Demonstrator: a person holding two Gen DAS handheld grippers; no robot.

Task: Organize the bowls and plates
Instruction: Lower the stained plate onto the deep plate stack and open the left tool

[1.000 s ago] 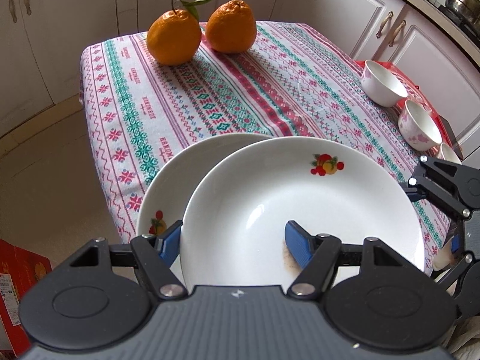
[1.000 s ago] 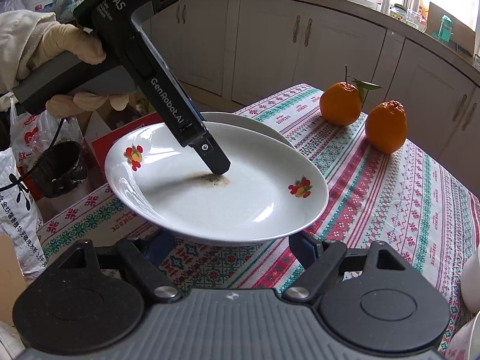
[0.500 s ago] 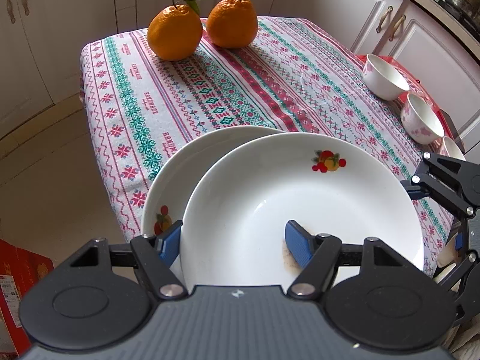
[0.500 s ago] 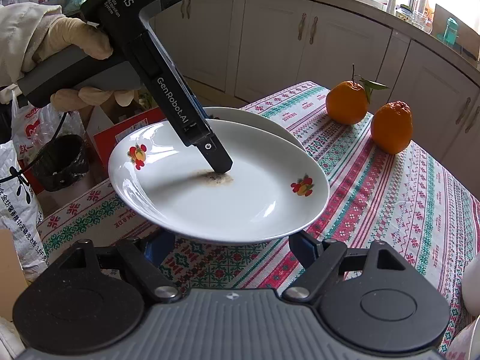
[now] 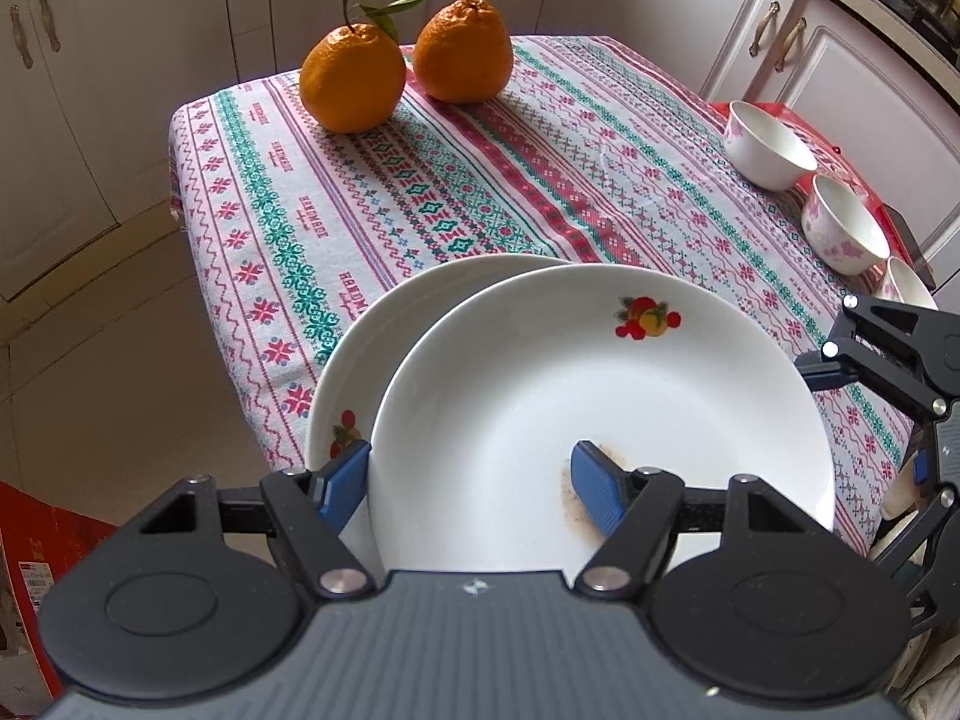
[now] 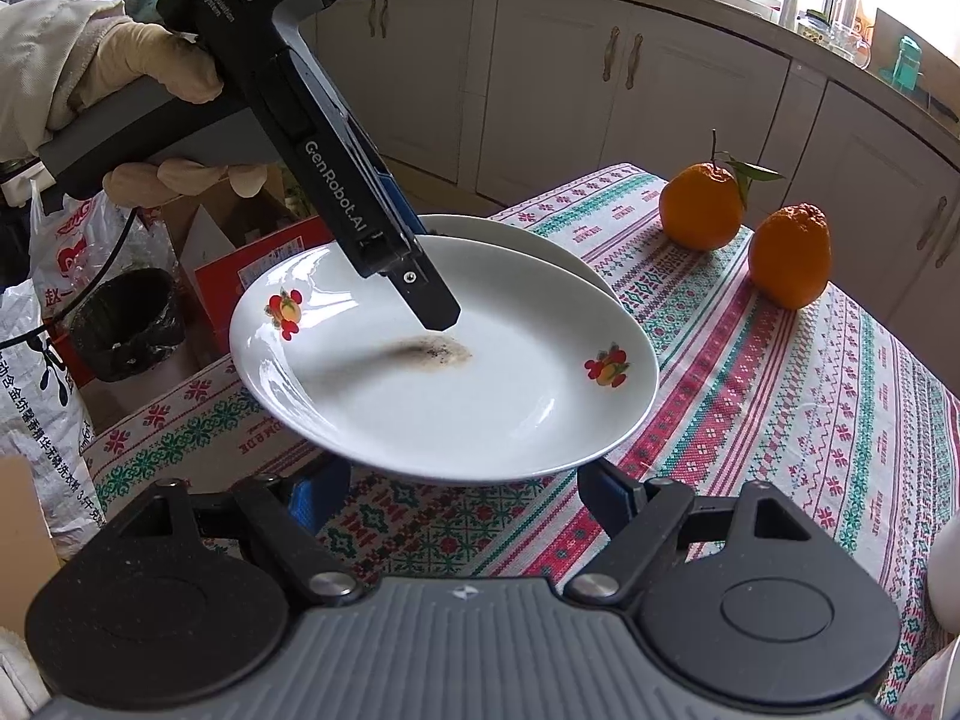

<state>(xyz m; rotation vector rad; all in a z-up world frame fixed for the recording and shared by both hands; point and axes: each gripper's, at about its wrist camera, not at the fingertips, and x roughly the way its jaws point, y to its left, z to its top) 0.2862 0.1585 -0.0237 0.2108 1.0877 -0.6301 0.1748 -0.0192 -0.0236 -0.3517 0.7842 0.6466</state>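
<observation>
Gripped the upper plate (image 5: 600, 396) at its near rim with the left claw (image 5: 468, 474): one pad on the stained inner face, the other under the rim. Had just been easing the jaws a little wider, with the rim between them and the pads apparently in contact. Held the plate tilted above the lower plate (image 5: 384, 348), overlapping it near the corner of the bench (image 5: 480, 180). Kept the right claw (image 6: 459, 492) wide and empty, just beside the plate's opposite edge. Judged the step as seating one plate on the other. Recommended: centre before release, lower until the rims nest, open fully only once supported, steady with the right claw if sliding toward the bench edge.
</observation>
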